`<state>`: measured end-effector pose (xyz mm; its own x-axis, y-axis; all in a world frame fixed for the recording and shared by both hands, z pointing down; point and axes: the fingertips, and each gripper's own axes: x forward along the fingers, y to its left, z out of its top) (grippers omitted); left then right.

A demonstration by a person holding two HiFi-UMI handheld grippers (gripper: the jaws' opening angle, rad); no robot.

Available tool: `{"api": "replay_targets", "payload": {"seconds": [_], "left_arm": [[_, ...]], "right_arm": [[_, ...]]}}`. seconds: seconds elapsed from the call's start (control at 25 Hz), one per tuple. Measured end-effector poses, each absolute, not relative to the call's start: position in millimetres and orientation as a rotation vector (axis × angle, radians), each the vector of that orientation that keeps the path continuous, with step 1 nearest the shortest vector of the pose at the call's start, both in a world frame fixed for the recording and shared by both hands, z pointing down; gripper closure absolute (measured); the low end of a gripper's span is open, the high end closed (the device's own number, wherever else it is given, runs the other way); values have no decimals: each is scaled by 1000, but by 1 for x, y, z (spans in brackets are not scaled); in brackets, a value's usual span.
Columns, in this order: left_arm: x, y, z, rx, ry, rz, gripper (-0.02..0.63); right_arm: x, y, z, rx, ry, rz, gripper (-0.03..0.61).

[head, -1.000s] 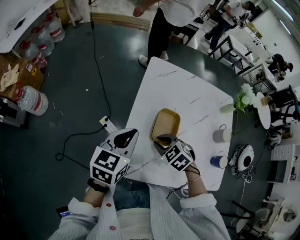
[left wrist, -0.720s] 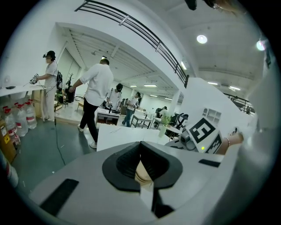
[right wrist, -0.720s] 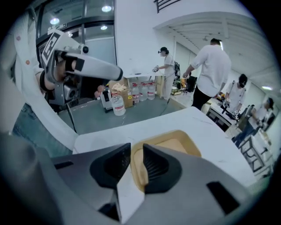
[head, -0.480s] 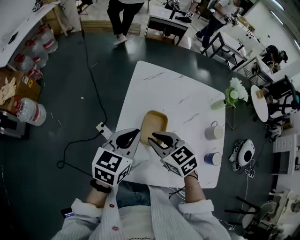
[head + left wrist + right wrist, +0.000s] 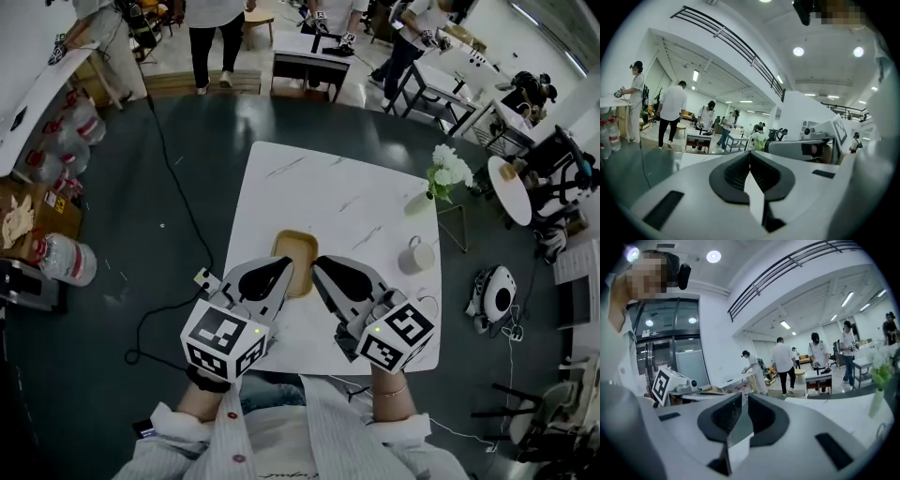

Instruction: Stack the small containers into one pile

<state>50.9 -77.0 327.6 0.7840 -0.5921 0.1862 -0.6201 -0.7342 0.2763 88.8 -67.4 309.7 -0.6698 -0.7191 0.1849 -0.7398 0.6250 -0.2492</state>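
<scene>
Right tongs (image 5: 320, 263) lifted away from yellow container (image 5: 294, 247); left tongs (image 5: 285, 265) raised too, both tipped level.

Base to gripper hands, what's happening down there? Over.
Left gripper shut, empty; right gripper shut, empty. Yellow container on table just ahead of both, not held. Mug off to the right, out of the way.

The head view looked steeply down at the white table (image 5: 309, 187); cameras on the left gripper (image 5: 279, 269) and right gripper (image 5: 324, 268) faced across it, sharing people (image 5: 208, 28) beyond.
</scene>
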Motion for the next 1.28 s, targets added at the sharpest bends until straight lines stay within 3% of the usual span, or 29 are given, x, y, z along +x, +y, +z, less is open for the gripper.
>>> {"api": "replay_targets", "payload": {"seconds": [0.4, 1.28], "left_arm": [[80, -56, 285, 2756, -809, 31, 595], [109, -39, 274, 2812, -705, 11, 595]], "right_arm": [[103, -38, 268, 1398, -2754, 319, 566], [125, -27, 268, 1520, -2685, 300, 568]]}}
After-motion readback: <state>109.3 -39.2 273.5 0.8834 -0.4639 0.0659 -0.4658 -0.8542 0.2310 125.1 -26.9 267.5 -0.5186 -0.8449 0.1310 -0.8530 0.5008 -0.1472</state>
